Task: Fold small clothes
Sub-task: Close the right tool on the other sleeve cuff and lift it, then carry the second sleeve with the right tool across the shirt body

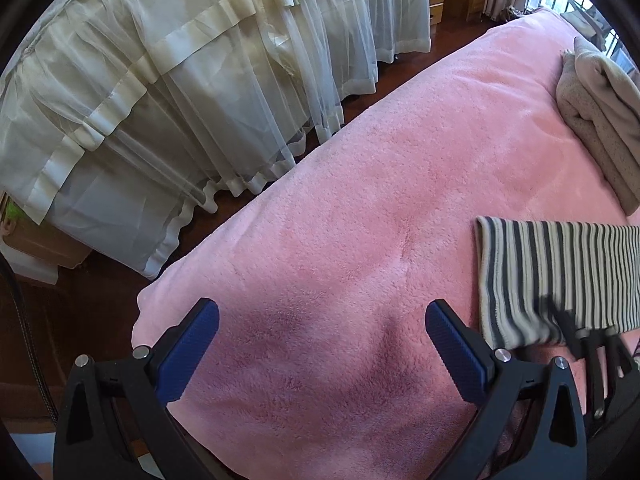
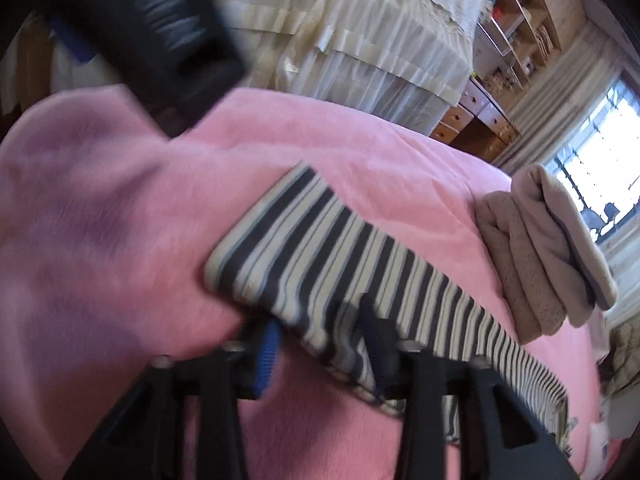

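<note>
Striped cloth [image 2: 320, 248] pinched in right hand-held gripper [image 2: 324, 344]; left hand-held gripper [image 1: 320, 344] wide, empty; grey pile [image 2: 548, 256] nearby.

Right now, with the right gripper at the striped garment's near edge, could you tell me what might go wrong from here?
1. The right gripper is at the very edge of the striped garment; so shallow a hold could slip when lifted.
2. The left gripper stands open over the bare pink blanket, so the cloth may swing or bunch one-sided.
3. The folded beige pile lies close beside the striped garment; a wide sweep could knock it.
</note>
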### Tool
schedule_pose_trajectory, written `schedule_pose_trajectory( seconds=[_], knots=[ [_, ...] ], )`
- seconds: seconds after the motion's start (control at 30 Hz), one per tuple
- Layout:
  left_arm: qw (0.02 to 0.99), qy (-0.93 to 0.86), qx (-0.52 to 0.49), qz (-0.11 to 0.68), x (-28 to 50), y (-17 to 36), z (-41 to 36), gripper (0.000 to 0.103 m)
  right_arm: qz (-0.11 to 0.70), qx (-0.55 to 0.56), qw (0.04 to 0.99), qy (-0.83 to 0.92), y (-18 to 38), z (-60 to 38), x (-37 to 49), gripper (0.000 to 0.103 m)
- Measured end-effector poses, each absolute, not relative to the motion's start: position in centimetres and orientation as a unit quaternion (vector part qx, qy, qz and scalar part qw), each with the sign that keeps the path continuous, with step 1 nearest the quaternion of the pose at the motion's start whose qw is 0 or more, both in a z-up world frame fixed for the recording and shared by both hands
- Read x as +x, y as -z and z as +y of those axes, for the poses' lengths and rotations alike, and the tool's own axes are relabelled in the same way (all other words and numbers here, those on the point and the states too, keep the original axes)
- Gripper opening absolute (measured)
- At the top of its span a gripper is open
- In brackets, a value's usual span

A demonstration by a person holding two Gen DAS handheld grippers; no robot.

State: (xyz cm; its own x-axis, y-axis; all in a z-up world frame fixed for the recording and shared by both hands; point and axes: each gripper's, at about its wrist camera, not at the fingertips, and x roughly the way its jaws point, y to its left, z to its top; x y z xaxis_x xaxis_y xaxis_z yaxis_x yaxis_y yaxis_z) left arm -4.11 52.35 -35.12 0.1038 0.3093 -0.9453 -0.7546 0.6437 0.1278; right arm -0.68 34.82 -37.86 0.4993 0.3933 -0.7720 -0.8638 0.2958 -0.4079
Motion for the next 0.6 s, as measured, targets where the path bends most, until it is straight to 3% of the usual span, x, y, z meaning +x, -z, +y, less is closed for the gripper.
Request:
schedule_pose_trajectory(
  seconds=[0.3, 0.6],
  knots=[
    [0.757, -0.325, -0.163, 0.542, -0.5, 32.5, 48.2, 0.103, 0.344, -0.289, 0.805, -0.387, 29.2, 30.1, 4.8, 0.004],
    [0.831, -0.201, -0.094, 0.510, 9.5, 28.7, 36.1, 0.103, 0.380, -0.144, 0.876, -0.259, 21.0, 15.8, 16.1, 0.004]
  ],
)
